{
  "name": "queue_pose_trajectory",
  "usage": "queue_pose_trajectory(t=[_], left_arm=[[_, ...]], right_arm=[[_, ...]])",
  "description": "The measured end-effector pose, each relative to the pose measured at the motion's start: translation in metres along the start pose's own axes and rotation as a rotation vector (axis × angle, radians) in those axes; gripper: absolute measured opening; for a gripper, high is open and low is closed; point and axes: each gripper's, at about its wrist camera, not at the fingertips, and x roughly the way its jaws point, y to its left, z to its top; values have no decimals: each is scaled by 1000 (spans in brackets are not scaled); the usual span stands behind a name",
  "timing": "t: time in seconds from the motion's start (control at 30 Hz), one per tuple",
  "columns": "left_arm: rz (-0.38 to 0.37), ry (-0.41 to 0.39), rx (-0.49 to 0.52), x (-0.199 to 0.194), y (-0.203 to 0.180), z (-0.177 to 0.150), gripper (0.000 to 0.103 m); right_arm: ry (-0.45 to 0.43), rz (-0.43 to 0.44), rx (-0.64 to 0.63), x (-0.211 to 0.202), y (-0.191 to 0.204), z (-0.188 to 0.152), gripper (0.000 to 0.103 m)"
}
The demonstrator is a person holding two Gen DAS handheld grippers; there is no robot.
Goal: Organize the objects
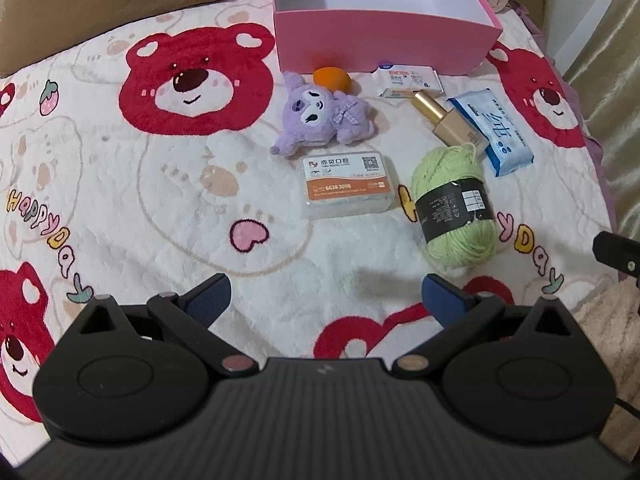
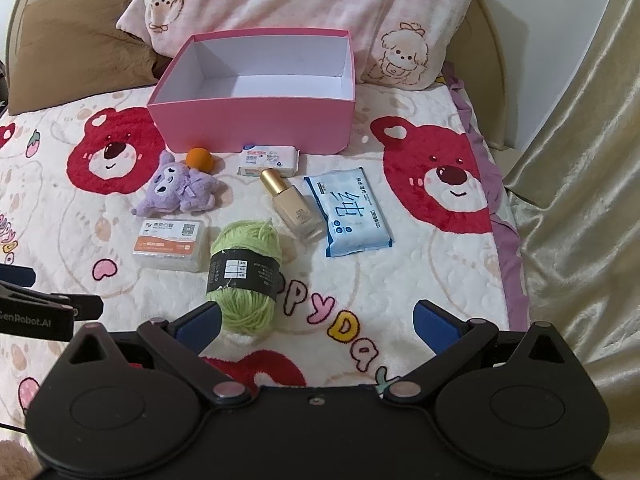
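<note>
Bedspread (image 2: 420,280) with red bears is carrying everything, and nothing is sitting in the pink box (image 2: 256,120) at the far end yet. Going left to right in front of it: a purple plush (image 2: 176,194) with an orange ball (image 2: 200,159) just behind it, a clear floss case (image 2: 172,245), a small white packet (image 2: 269,159) touching the box wall, a green yarn skein (image 2: 246,276), a gold-capped bottle (image 2: 294,210) and a blue wipes pack (image 2: 346,212). The left claw (image 1: 326,298) is hovering wide and empty, the skein lying ahead to its right. The right claw (image 2: 318,322) is also gaping wide with nothing in it, and the skein is lying just ahead, left of centre, almost touching its left finger (image 2: 200,326), long axis running away toward the box. The right hand looks nearer, so it probably needs only a small leftward shift to straddle the skein across its width.
</note>
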Motion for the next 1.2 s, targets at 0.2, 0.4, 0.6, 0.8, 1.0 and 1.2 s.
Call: queue_pose_trajectory(t=[0.2,0.4,0.6,0.8,1.0,1.2], left_arm=[[10,-12,7,-3,-1,1,103],[16,-14,11,-4,-2,1,103],[18,-11,2,-4,1,0,103],[14,-10,6,-4,3,-1,103],[55,-29,46,-10,1,-1,103],[42,-22,29,-10,6,0,103]], right_arm=[[-6,-15,-4,-3,-2,-1,103],[-17,-34,-33,-6,2,-2,103],[-16,-29,-45,-5,6,-3,103],[-27,-45,-40,-6,7,-3,103],[-20,-76,-35,-2,2,-3,103],[-19,-77,-27,-1,-1,-3,103]])
